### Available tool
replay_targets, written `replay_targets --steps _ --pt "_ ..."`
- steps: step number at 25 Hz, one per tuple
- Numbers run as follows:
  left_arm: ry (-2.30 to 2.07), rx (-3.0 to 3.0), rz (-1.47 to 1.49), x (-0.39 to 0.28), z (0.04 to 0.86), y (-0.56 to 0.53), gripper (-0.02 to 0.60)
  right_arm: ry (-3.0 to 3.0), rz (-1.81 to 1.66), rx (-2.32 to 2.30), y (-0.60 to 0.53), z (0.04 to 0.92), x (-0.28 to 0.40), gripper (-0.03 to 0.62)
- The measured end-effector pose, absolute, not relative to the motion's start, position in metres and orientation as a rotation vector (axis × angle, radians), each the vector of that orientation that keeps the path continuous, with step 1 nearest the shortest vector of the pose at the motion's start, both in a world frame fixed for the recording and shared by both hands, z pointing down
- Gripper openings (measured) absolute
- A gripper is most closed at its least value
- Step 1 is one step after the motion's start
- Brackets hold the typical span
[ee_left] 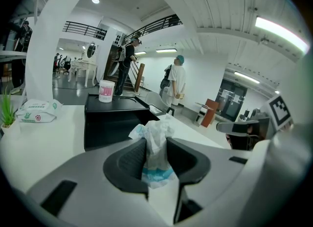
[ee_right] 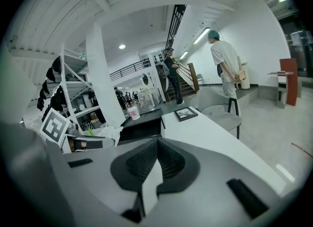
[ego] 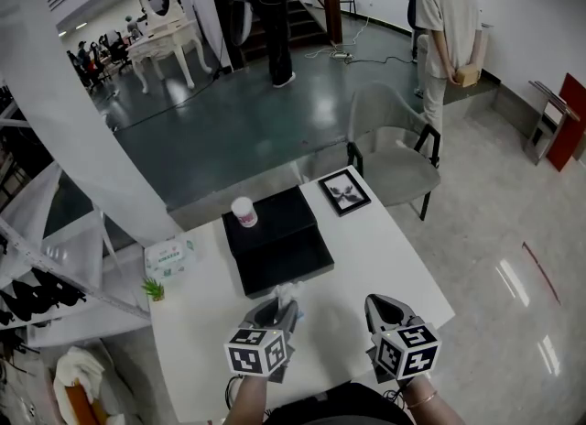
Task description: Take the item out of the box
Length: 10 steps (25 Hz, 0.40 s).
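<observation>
A crumpled white packet with a light blue band sits clamped between the jaws of my left gripper. In the head view that gripper hovers just in front of the black box, the white packet poking out past its tips. The box lies open on the white table, its lid standing behind it with a small white and pink cup on top. My right gripper hangs above the table near the front edge; its jaws meet with nothing between them.
A framed picture lies at the table's far right corner. A pack of wipes and a little green plant sit at the left. A grey chair stands beyond the table. People stand further back on the floor.
</observation>
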State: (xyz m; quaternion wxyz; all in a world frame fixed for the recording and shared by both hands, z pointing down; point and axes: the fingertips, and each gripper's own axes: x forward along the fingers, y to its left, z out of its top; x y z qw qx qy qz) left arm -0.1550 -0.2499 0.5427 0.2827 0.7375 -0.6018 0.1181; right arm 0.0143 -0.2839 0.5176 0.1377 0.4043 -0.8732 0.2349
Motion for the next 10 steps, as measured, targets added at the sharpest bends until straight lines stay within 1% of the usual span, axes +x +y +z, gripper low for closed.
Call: replay_targets --steps 10 --pt "-1.609 1.969 0.311 -0.1519 0.5426 -0.2516 0.126 -2.522 0.695 1.158 -0.2831 0.5208 0.0161 0.0"
